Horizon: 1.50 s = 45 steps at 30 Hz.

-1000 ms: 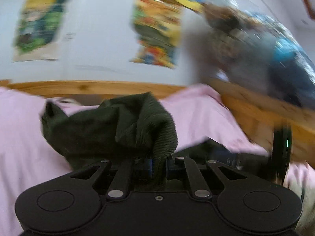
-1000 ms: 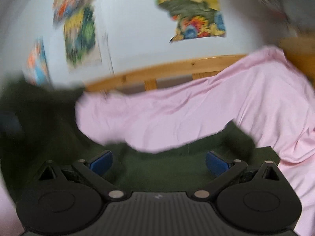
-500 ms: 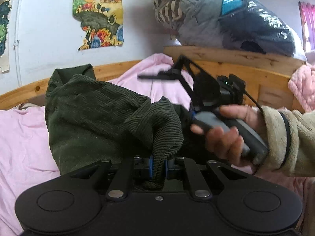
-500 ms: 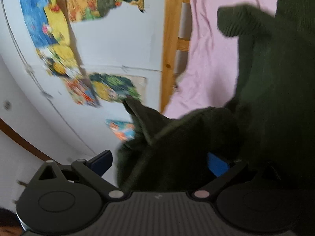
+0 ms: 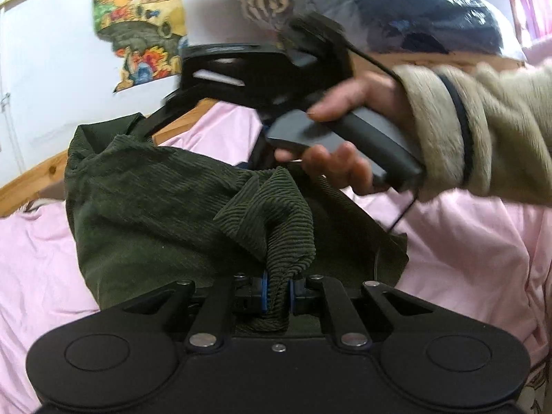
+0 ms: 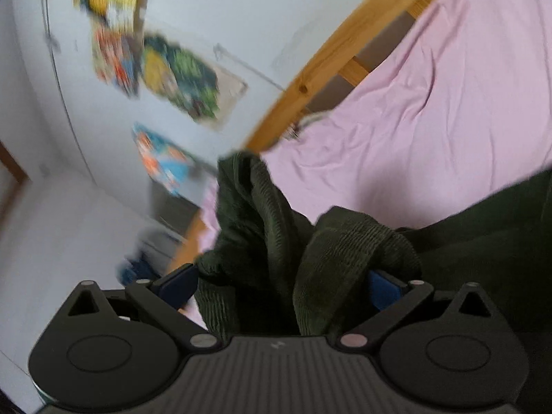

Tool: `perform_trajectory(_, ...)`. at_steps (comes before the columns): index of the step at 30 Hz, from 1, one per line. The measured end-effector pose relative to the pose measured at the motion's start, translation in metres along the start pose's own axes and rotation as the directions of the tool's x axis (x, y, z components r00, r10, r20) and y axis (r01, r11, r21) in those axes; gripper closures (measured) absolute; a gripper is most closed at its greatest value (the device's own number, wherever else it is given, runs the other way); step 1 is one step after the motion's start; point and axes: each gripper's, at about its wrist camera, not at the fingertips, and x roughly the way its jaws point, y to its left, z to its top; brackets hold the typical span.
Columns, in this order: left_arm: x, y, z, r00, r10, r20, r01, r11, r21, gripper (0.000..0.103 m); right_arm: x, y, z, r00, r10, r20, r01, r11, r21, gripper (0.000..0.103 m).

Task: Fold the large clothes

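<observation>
A dark green corduroy garment (image 5: 145, 214) lies bunched on the pink bed sheet (image 5: 34, 248). My left gripper (image 5: 277, 291) is shut on a gathered fold of it, which stands up between the blue pads. My right gripper (image 6: 279, 286) stands open, jaws wide, with a bunch of the same green garment (image 6: 331, 262) lying between its blue pads (image 6: 176, 284) without being squeezed. In the left wrist view a hand (image 5: 348, 127) in a beige fleece sleeve holds that right gripper just above and behind the cloth.
A wooden bed rail (image 6: 331, 58) runs along the white wall with colourful posters (image 5: 138, 38). A pile of bagged bedding (image 5: 414, 10) sits on the wooden headboard at the right. Pink sheet (image 6: 414, 110) spreads out beyond the garment.
The right gripper swung and rolled up over the garment, and cloth now lies between its wide jaws. The left gripper kept its hold, rolled and sank a little.
</observation>
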Motion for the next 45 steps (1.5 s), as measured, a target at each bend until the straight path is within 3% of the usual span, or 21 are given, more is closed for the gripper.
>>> perform_trajectory(3, 0.006, -0.003, 0.005, 1.0, -0.016, 0.002, 0.016, 1.0, 0.01, 0.093, -0.011, 0.017, -0.004, 0.996, -0.093, -0.006, 0.092, 0.991, -0.1, 0.025)
perform_trajectory(5, 0.011, -0.004, 0.01, 0.999, -0.043, 0.009, 0.043, 0.999, -0.006, 0.093, -0.031, 0.021, -0.007, 0.988, -0.15, 0.035, 0.153, 0.981, -0.122, 0.062)
perform_trajectory(6, 0.014, -0.007, 0.014, 0.998, -0.062, 0.012, 0.063, 0.998, -0.013, 0.093, -0.042, 0.02, -0.007, 0.981, -0.182, 0.061, 0.189, 0.974, -0.123, 0.073)
perform_trajectory(7, 0.017, -0.01, 0.018, 0.996, -0.083, 0.018, 0.083, 0.996, -0.012, 0.093, -0.053, 0.019, -0.007, 0.975, -0.206, 0.08, 0.215, 0.969, -0.122, 0.077)
perform_trajectory(10, 0.031, -0.028, 0.028, 0.99, -0.138, 0.019, 0.138, 0.99, 0.018, 0.093, -0.088, 0.01, -0.011, 0.958, -0.256, 0.127, 0.271, 0.956, -0.117, 0.078)
perform_trajectory(14, 0.058, -0.045, 0.029, 0.977, -0.209, -0.039, 0.21, 0.977, 0.034, 0.093, -0.118, -0.011, -0.023, 0.925, -0.335, 0.179, 0.353, 0.933, -0.077, 0.08)
perform_trajectory(17, 0.074, -0.042, 0.02, 0.962, -0.256, -0.098, 0.257, 0.967, -0.004, 0.092, -0.124, -0.036, -0.037, 0.895, -0.405, 0.189, 0.419, 0.907, -0.043, 0.082)
perform_trajectory(22, 0.089, -0.02, -0.001, 0.945, -0.301, -0.131, 0.282, 0.948, -0.145, 0.091, -0.122, -0.072, -0.058, 0.892, -0.408, 0.193, 0.404, 0.913, 0.06, 0.078)
perform_trajectory(24, 0.089, -0.012, 0.001, 0.944, -0.309, -0.117, 0.287, 0.942, -0.174, 0.09, -0.124, -0.061, -0.057, 0.873, -0.434, 0.223, 0.439, 0.898, 0.032, 0.071)
perform_trajectory(26, 0.087, -0.01, 0.002, 0.945, -0.31, -0.107, 0.291, 0.942, -0.168, 0.09, -0.129, -0.038, -0.055, 0.82, -0.488, 0.299, 0.526, 0.848, -0.058, 0.051)
perform_trajectory(27, 0.087, -0.01, 0.002, 0.944, -0.313, -0.104, 0.294, 0.942, -0.165, 0.09, -0.132, -0.023, -0.052, 0.784, -0.509, 0.356, 0.574, 0.812, -0.102, 0.048)
perform_trajectory(29, 0.088, -0.008, 0.0, 0.943, -0.316, -0.106, 0.296, 0.941, -0.165, 0.09, -0.133, 0.005, -0.046, 0.742, -0.499, 0.448, 0.622, 0.761, -0.184, 0.044)
perform_trajectory(30, 0.087, -0.009, -0.001, 0.943, -0.315, -0.105, 0.297, 0.941, -0.162, 0.09, -0.129, 0.019, -0.04, 0.736, -0.48, 0.478, 0.631, 0.741, -0.229, 0.041)
perform_trajectory(32, 0.088, -0.009, -0.003, 0.943, -0.317, -0.104, 0.299, 0.941, -0.157, 0.089, -0.116, 0.039, -0.028, 0.765, -0.426, 0.483, 0.608, 0.724, -0.325, 0.033)
perform_trajectory(36, 0.086, -0.01, -0.003, 0.942, -0.323, -0.095, 0.308, 0.94, -0.146, 0.088, -0.064, 0.058, -0.011, 0.827, -0.377, 0.417, 0.554, 0.67, -0.494, 0.033)
perform_trajectory(38, 0.081, -0.01, -0.004, 0.941, -0.328, -0.084, 0.315, 0.939, -0.139, 0.086, -0.035, 0.059, -0.006, 0.838, -0.396, 0.375, 0.545, 0.628, -0.555, 0.037)
perform_trajectory(39, 0.079, -0.009, -0.005, 0.941, -0.33, -0.077, 0.317, 0.938, -0.14, 0.085, -0.02, 0.058, -0.006, 0.827, -0.429, 0.364, 0.561, 0.584, -0.587, 0.039)
perform_trajectory(41, 0.071, -0.005, -0.006, 0.94, -0.334, -0.065, 0.321, 0.934, -0.155, 0.081, 0.003, 0.042, -0.014, 0.762, -0.532, 0.369, 0.621, 0.439, -0.65, 0.042)
perform_trajectory(42, 0.065, -0.003, -0.007, 0.94, -0.335, -0.061, 0.322, 0.933, -0.163, 0.074, 0.01, 0.031, -0.019, 0.737, -0.57, 0.362, 0.632, 0.391, -0.669, 0.042)
perform_trajectory(44, 0.053, 0.006, -0.007, 0.926, -0.375, -0.05, 0.361, 0.915, -0.181, 0.057, 0.013, 0.0, -0.032, 0.698, -0.63, 0.34, 0.643, 0.344, -0.684, 0.038)
perform_trajectory(45, 0.044, 0.013, -0.008, 0.916, -0.4, -0.039, 0.385, 0.9, -0.203, 0.045, 0.009, -0.014, -0.036, 0.691, -0.644, 0.329, 0.652, 0.358, -0.669, 0.038)
